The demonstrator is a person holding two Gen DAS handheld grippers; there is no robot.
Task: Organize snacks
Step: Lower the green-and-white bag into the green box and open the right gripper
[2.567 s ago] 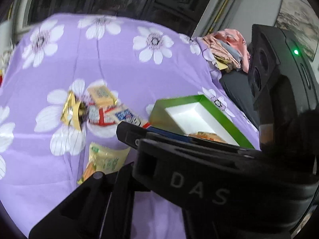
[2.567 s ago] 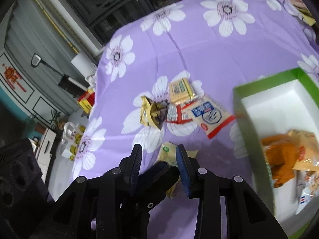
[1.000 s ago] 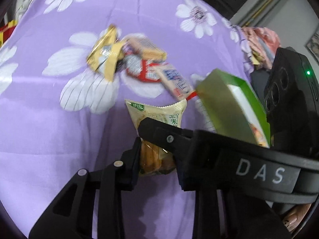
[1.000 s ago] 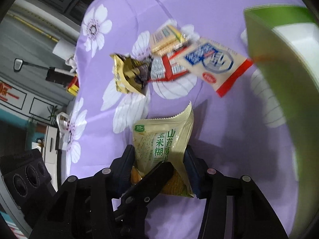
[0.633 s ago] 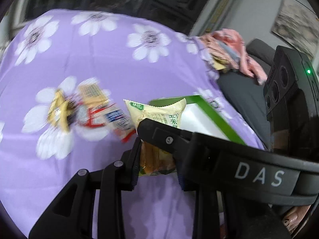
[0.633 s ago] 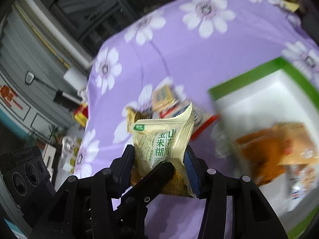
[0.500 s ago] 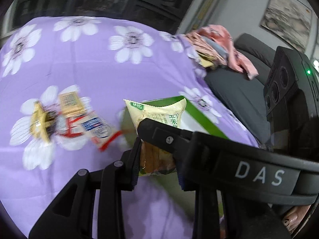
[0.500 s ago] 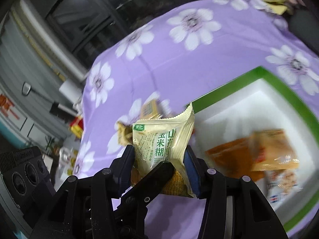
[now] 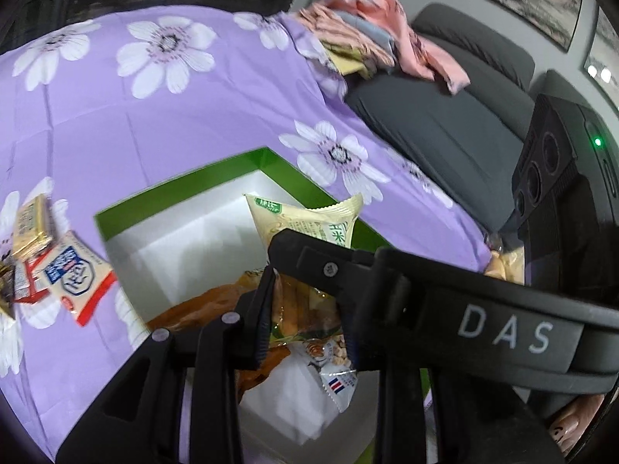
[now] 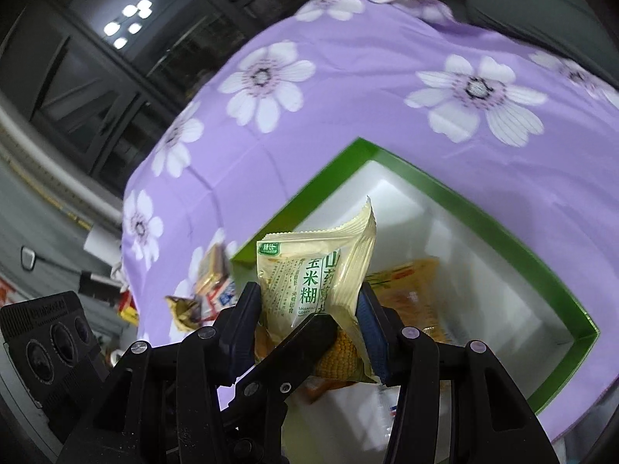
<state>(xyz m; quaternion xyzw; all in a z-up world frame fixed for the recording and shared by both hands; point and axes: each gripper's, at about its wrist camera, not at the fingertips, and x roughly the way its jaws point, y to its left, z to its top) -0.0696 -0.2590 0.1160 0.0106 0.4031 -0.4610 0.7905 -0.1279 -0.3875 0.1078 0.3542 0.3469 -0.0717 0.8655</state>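
Observation:
A pale yellow snack packet (image 10: 321, 270) with green print hangs over the green-rimmed white box (image 10: 483, 216). My right gripper (image 10: 309, 321) is shut on its lower part, blue pads pressing both sides. In the left wrist view the same snack packet (image 9: 309, 224) sits between the fingers of my left gripper (image 9: 305, 309), which is also shut on it. The right gripper's black body (image 9: 445, 301) crosses in front there. An orange packet (image 9: 193, 305) and a white nut packet (image 9: 332, 363) lie inside the box (image 9: 174, 189).
Loose snacks lie on the purple floral cloth (image 9: 154, 116) left of the box: a white packet with red and blue (image 9: 73, 278) and a gold biscuit pack (image 9: 31, 224). A grey sofa (image 9: 445, 127) with pink clothes (image 9: 367, 27) stands to the right.
Both grippers have risen off the cloth with the yellow packet and carried it to the right, from beside the loose snacks to above the box.

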